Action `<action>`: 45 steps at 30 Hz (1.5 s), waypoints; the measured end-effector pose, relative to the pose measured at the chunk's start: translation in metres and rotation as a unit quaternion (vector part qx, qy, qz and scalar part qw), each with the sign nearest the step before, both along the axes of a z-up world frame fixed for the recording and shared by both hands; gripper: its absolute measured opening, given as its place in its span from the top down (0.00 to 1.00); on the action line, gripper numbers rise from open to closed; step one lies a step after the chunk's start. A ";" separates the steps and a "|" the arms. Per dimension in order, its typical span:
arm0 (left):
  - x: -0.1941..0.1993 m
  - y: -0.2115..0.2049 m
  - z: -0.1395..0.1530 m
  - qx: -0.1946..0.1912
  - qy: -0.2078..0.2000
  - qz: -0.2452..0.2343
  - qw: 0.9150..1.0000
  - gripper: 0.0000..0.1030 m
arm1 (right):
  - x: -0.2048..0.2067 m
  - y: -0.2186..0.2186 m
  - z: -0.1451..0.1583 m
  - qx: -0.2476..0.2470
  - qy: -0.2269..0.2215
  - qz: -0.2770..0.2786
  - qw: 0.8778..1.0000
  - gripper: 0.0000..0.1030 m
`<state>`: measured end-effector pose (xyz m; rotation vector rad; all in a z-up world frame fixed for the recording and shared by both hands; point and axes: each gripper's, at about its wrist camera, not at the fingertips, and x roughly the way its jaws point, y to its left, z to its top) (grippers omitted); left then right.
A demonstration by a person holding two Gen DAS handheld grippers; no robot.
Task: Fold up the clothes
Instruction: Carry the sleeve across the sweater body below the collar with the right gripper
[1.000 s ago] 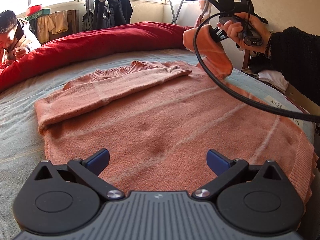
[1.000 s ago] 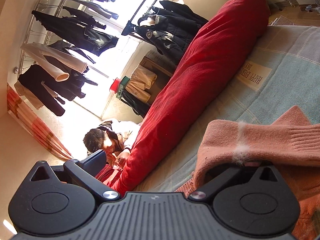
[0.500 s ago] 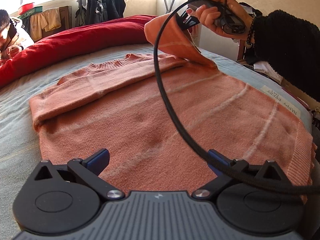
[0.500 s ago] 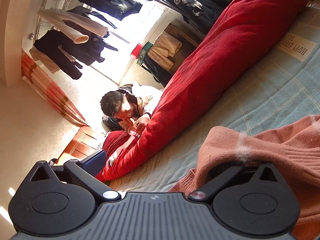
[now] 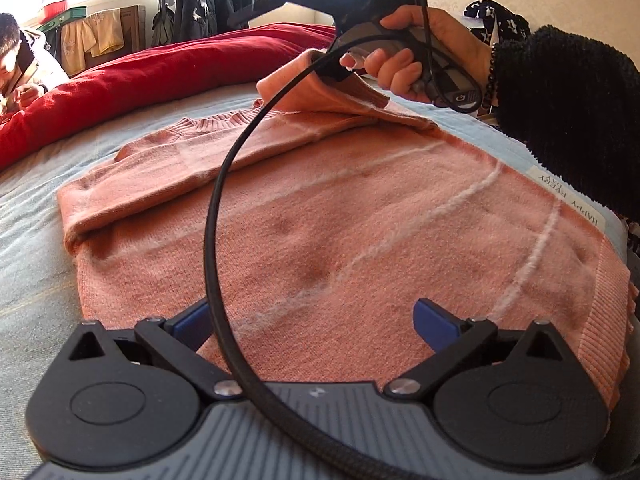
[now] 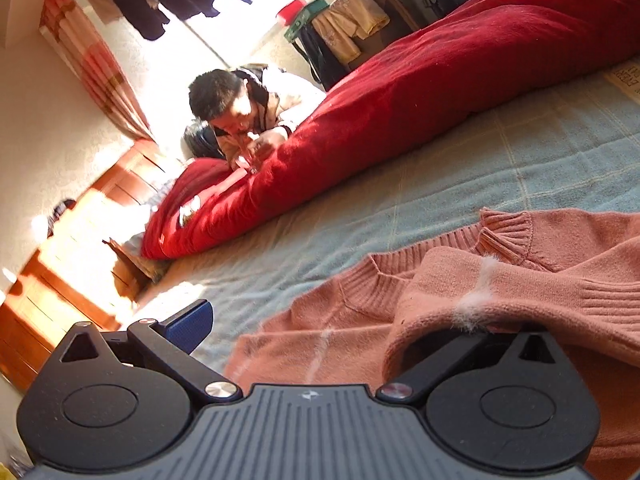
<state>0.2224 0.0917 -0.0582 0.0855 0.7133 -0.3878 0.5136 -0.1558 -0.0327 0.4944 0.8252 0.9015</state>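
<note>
A salmon-pink knit sweater [image 5: 360, 220] with thin white stripes lies flat on the bed; one sleeve [image 5: 168, 184] is folded across its chest. My left gripper [image 5: 316, 320] hovers open over the hem, nothing between its blue pads. A hand holds my right gripper [image 5: 326, 72] above the collar end, carrying the other sleeve [image 5: 320, 96] lifted off the body. In the right wrist view that sleeve [image 6: 500, 300] drapes over and hides the right finger, while the left finger [image 6: 188, 326] stands wide apart, so the right gripper [image 6: 320, 320] is open with the cloth hooked on it.
A light blue bedsheet [image 5: 36, 280] covers the bed. A red duvet [image 5: 160, 76] lies rolled along the far edge, with a person [image 5: 16, 64] beside it. The black cable [image 5: 216, 208] arcs across the left wrist view. Dark coats [image 5: 204, 4] hang by the window.
The right gripper has carried the lifted sleeve leftward and lower over the sweater's chest. Its cable swung left across the view. The left gripper stays open over the hem.
</note>
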 end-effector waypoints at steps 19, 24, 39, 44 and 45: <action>0.000 -0.005 -0.003 0.012 0.005 -0.005 1.000 0.01 | -0.004 -0.030 -0.018 -0.003 0.065 -0.094 0.993 0.00; 0.001 -0.005 -0.004 0.009 0.008 -0.006 1.000 0.01 | -0.013 0.006 -0.006 0.015 0.025 -0.015 0.999 0.00; 0.001 -0.004 -0.005 0.006 0.008 -0.006 1.000 0.01 | -0.063 0.090 -0.015 -0.141 -0.072 0.123 0.980 0.00; 0.001 -0.003 -0.005 0.004 0.010 -0.006 1.000 0.01 | -0.091 0.126 -0.022 -0.297 -0.178 0.136 0.928 0.00; 0.001 -0.002 -0.005 0.004 0.010 -0.006 1.000 0.01 | -0.099 0.135 -0.026 -0.335 -0.205 0.145 0.908 0.00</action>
